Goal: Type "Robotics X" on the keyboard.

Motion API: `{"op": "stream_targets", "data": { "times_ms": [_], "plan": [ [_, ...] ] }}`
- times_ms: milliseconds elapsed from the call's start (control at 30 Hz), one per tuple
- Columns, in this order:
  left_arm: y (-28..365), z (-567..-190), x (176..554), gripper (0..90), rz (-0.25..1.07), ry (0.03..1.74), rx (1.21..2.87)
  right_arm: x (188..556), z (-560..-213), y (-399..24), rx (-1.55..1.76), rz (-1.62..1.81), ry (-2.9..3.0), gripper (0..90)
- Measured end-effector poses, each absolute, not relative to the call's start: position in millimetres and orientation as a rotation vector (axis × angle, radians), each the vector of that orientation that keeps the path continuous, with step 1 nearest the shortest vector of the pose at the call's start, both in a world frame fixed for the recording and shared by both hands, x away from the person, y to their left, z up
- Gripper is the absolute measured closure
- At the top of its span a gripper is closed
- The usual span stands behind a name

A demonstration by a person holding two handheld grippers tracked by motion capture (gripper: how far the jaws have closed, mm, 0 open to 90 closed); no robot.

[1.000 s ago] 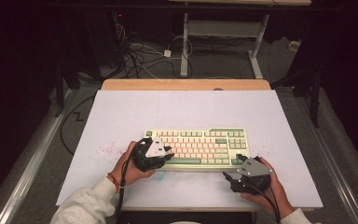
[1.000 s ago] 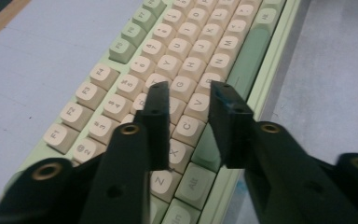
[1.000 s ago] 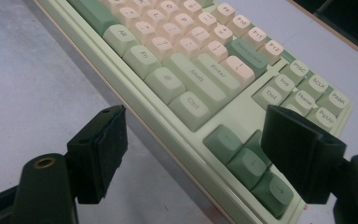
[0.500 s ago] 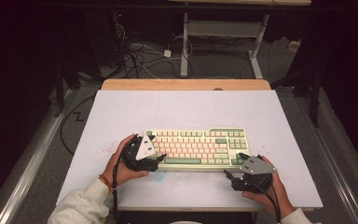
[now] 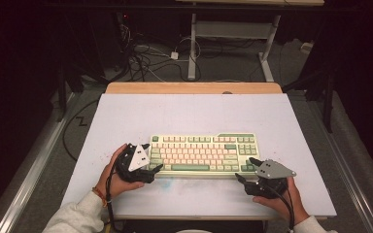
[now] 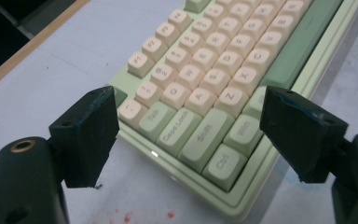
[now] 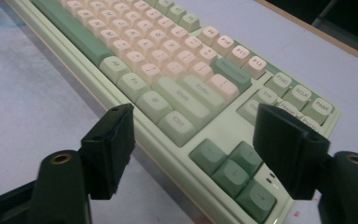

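- Lying flat on the pale sheet (image 5: 126, 121) that covers the table, a cream-and-green keyboard (image 5: 204, 154) is seen near the person's edge, roughly centred between the two hands.
- The left gripper (image 5: 154, 168) is held at the keyboard's left end, just beside its front corner; the grey three-cornered plate (image 5: 138, 158) on its top is turned upward.
- In the left gripper view, its jaws are spread wide on either side of the corner that carries the Ctrl (image 6: 224, 164), Shift and Caps Lock keys; they have just been opening, and neither pad is pressed on the case.
- The right gripper (image 5: 246, 170) is held at the keyboard's right front corner, with the hand (image 5: 284, 196) behind it near the table's edge.
- In the right gripper view, the jaws are set wide around the corner with the green arrow keys (image 7: 233, 170); they have just been closing a little, yet a gap is left between each pad and the keyboard.
- Small red specks (image 6: 128, 217) are seen on the sheet in front of the keyboard's left corner.
- A wooden strip (image 5: 194, 88) is visible at the far edge of the table.
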State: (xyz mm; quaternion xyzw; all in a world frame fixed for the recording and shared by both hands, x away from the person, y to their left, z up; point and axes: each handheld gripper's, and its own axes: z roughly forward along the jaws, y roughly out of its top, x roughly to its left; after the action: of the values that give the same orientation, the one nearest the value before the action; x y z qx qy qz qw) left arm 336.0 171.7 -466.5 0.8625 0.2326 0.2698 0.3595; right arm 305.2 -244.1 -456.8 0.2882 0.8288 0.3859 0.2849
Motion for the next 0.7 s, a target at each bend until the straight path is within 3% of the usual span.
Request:
{"op": "stream_targets", "data": {
  "times_ms": [567,700],
  "plan": [
    [192.1,-475.5,325.3,18.5,0.677,0.660,2.240,324.1,-443.7,-239.8,0.763,1.019,2.261,78.5],
    [193.8,-477.2,323.4,18.6,0.669,0.665,2.252,327.3,-442.0,-234.8,0.752,1.009,2.282,85.5]
  ]
}}
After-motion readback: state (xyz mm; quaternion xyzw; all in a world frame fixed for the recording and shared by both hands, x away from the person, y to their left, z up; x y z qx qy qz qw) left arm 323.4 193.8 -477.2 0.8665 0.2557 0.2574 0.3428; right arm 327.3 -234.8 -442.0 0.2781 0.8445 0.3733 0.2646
